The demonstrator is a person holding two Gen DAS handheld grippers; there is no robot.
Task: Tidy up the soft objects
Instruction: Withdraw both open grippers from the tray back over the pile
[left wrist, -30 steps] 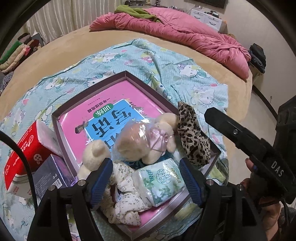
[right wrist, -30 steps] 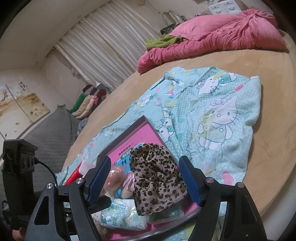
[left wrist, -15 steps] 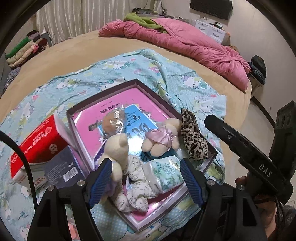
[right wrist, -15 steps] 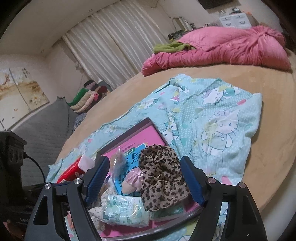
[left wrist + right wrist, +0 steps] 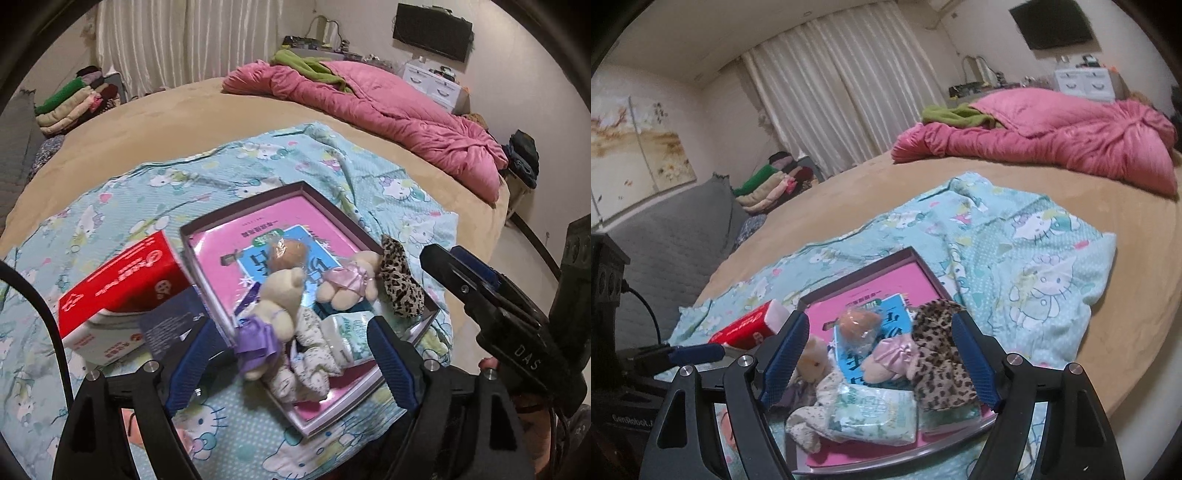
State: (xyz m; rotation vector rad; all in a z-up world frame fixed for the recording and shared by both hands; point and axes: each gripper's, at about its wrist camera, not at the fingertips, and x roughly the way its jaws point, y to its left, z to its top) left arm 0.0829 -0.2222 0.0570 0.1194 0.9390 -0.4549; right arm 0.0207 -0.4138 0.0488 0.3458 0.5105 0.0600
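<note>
The purple-skirted plush bear (image 5: 271, 314) lies lengthwise, head toward the box's (image 5: 240, 218) middle.

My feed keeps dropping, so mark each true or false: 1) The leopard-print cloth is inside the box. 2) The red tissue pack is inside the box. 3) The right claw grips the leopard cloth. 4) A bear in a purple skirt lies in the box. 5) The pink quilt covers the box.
1) True: the leopard-print cloth lies in the box, at its edge.
2) False: the red tissue pack sits beside the box on the blue sheet.
3) False: the right claw is open, holding nothing.
4) True: the bear in a purple skirt.
5) False: the pink quilt lies at the bed's far side.
</note>
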